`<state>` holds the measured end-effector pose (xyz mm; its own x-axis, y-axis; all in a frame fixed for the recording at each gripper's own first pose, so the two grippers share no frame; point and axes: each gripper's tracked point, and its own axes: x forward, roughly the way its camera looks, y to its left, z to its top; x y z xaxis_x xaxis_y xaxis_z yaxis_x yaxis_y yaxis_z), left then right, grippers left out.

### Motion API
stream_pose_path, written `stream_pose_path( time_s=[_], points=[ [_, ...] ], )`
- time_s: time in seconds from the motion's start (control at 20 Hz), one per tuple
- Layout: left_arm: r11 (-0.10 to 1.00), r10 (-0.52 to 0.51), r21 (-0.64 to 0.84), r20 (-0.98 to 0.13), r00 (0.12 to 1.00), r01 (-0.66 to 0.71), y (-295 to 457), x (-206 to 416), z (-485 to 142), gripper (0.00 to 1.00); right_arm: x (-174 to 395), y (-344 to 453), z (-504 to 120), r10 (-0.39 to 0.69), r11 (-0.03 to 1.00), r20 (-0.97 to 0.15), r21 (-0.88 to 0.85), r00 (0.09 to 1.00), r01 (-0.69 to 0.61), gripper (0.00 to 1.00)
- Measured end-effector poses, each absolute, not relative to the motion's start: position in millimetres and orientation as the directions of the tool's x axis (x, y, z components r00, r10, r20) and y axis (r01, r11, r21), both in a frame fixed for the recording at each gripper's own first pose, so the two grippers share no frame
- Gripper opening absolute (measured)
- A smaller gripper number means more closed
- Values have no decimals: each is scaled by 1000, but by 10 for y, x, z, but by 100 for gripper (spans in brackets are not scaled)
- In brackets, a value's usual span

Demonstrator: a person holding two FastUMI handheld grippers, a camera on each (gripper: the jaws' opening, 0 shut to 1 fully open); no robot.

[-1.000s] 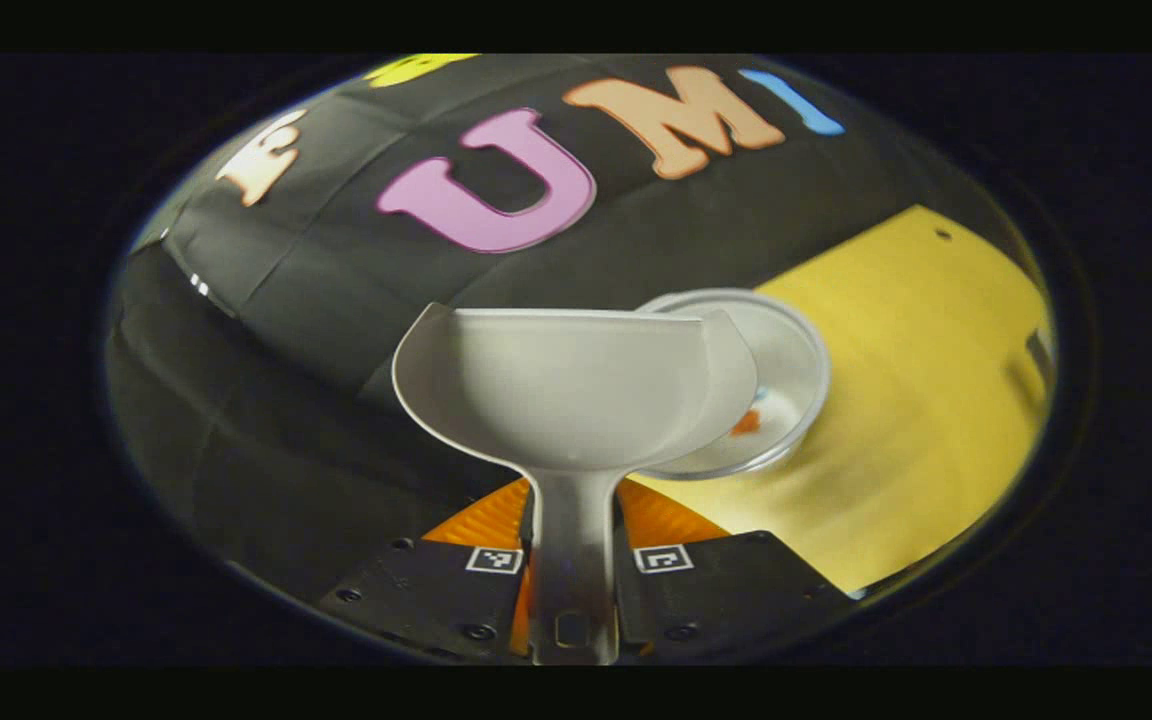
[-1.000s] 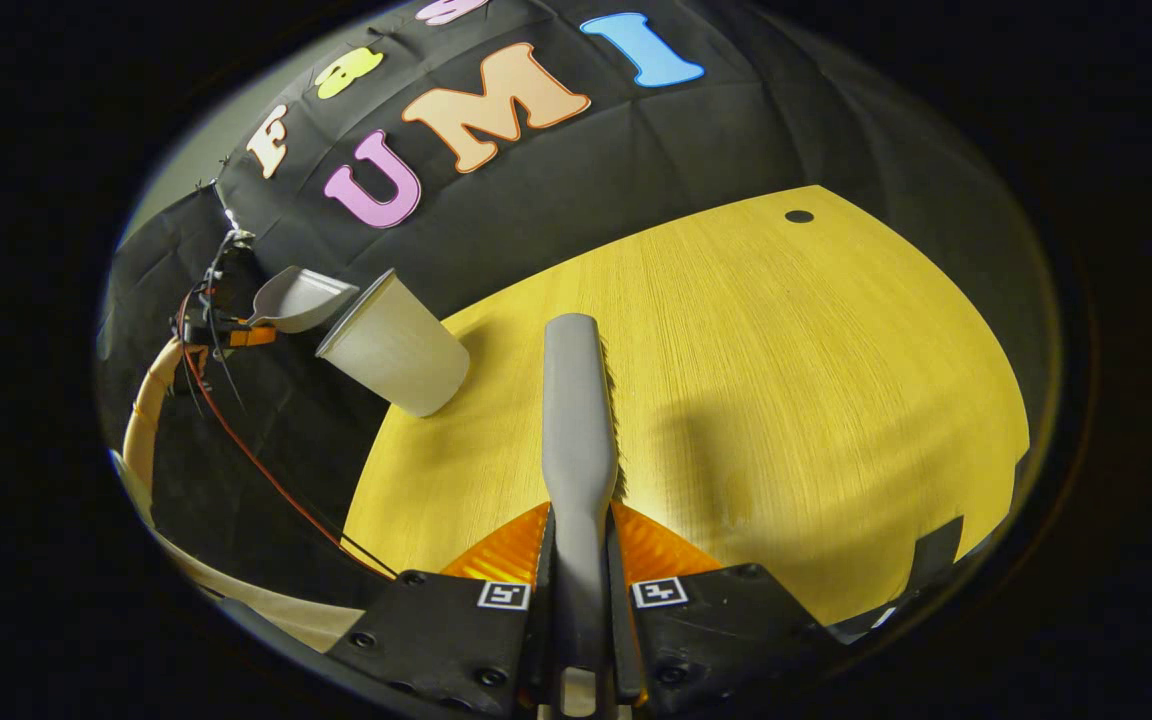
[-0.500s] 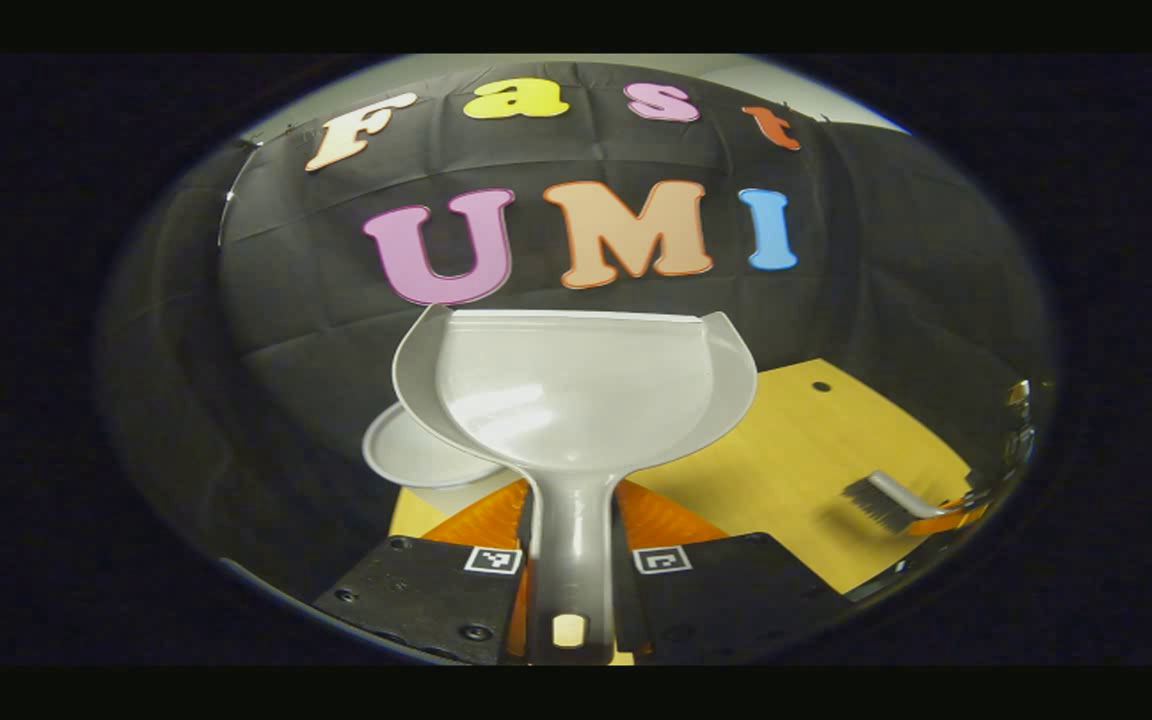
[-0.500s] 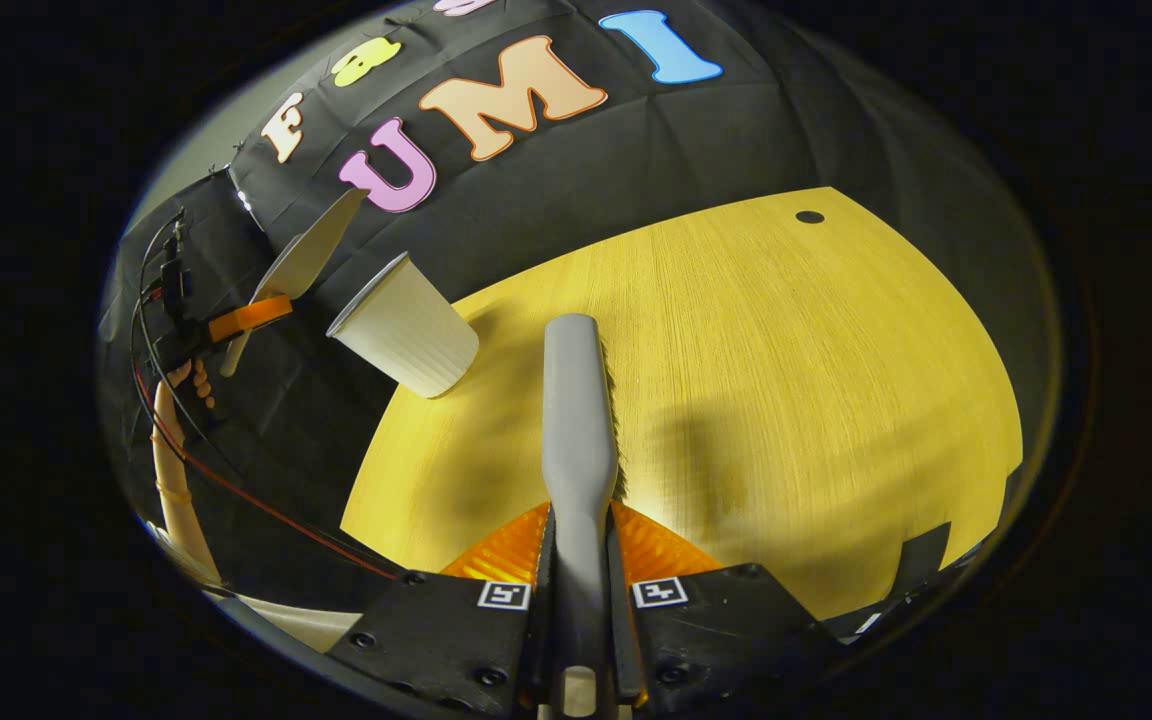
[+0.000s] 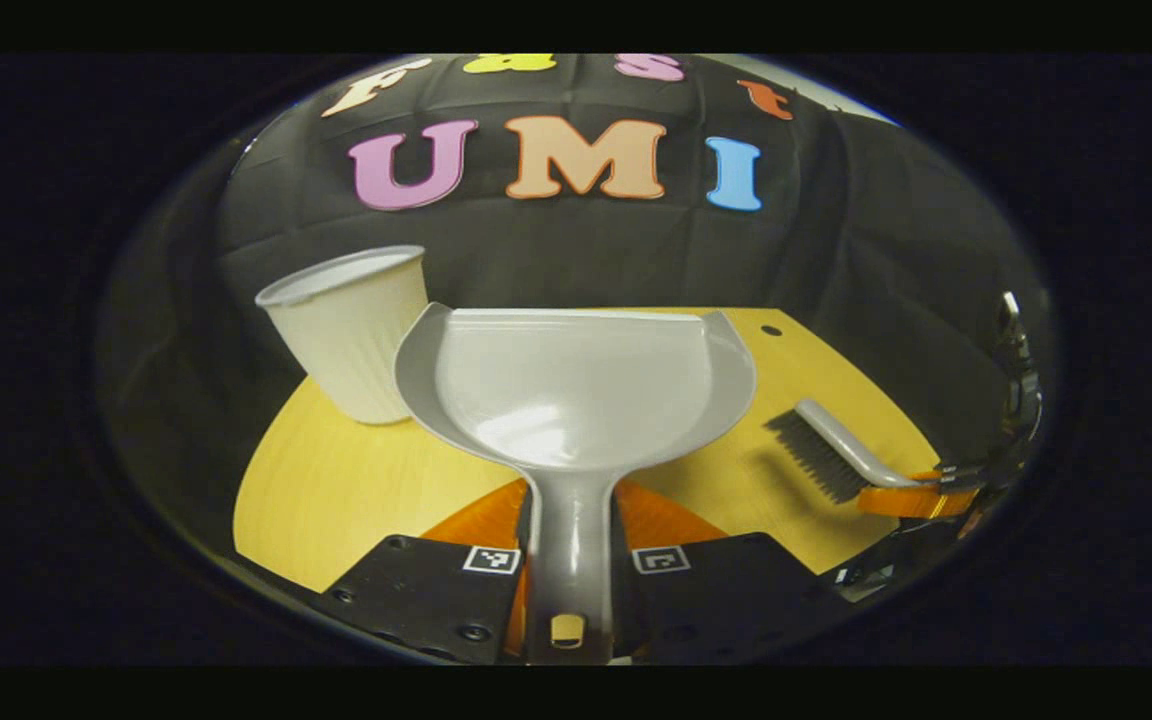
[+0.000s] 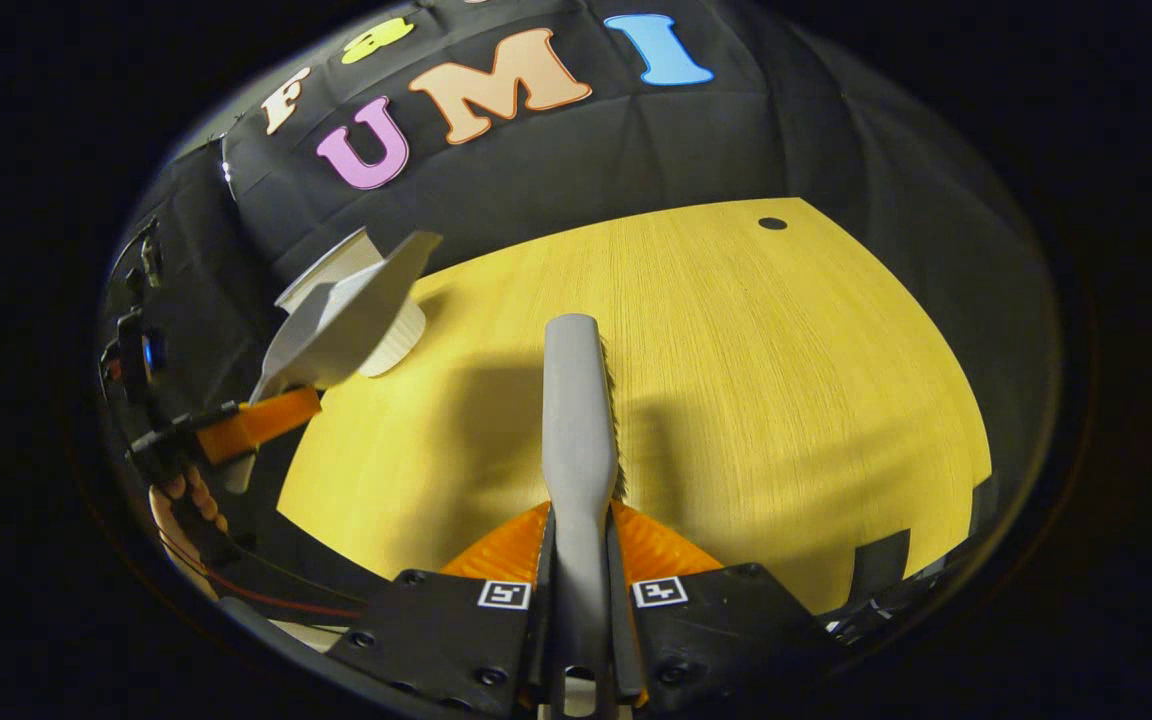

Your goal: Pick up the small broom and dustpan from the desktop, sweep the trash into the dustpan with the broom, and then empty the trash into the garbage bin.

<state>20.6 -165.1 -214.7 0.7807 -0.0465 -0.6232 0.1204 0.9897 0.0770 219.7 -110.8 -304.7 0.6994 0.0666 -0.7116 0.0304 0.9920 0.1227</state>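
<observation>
A grey dustpan (image 5: 576, 385) sits level and empty in front of my left gripper (image 5: 571, 545), whose fingers are shut on its handle. Just left of the pan stands the white ribbed garbage bin (image 5: 346, 330), upright on the yellow table (image 5: 336, 490). In the right gripper view my right gripper (image 6: 578, 560) is shut on the grey broom (image 6: 576, 420), held low over the table with its bristles turned right. The same broom (image 5: 831, 455) appears at the right of the left gripper view. Seen from the right, the dustpan (image 6: 346, 320) hangs in front of the bin (image 6: 391, 340).
The table (image 6: 736, 380) has a small dark hole (image 6: 772, 223) near its far edge. A hand (image 6: 186, 500) with red cables holds the left gripper (image 6: 246, 425) off the table's left edge. Black cloth walls close in behind.
My left gripper has swung back from over the bin's mouth and come down level beside it, still holding the dustpan. The broom in my right gripper has barely moved.
</observation>
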Motion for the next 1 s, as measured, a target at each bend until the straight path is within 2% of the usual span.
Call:
stream_pose_path(
  time_s=[0.2, 0.3, 0.5, 0.75, 0.85, 0.9, 0.95, 1.0],
  points=[
    [999, -20, 15, -681, 732, 41, -1593, -48, -2803, 27, 2396, -1120, -3321, 27, 996, -725, 78, 688, 44, 22],
    [998, 11, 50, -712, 702, 34, -1560, -139, -3011, 27, 2467, -1113, -3435, -1, 998, -729, 39, 685, 43, 22],
    [998, 19, 56, -740, 672, 32, -1572, -200, -3096, 27, 2643, -1080, -3678, -32, 999, -762, 2, 647, 52, 22],
    [999, 31, 52, -786, 617, 15, -1560, -323, -3256, 27, 2681, -1055, -3465, -38, 998, -775, 3, 631, 63, 22],
    [996, 39, 77, -772, 635, 32, -1551, -274, -3225, 28, 2652, -1086, -3394, -35, 998, -780, 3, 624, 60, 22],
    [996, 41, 80, -778, 627, 34, -1551, -293, -3264, 25, 2616, -1098, -3400, -32, 998, -785, 2, 619, 55, 22],
    [996, 45, 85, -774, 631, 32, -1535, -291, -3269, 30, 2577, -1082, -3475, -28, 999, -792, 5, 609, 52, 22],
    [996, 52, 90, -772, 634, 28, -1541, -286, -3273, 29, 2550, -1081, -3511, -25, 999, -797, 8, 603, 52, 23]
  ],
)
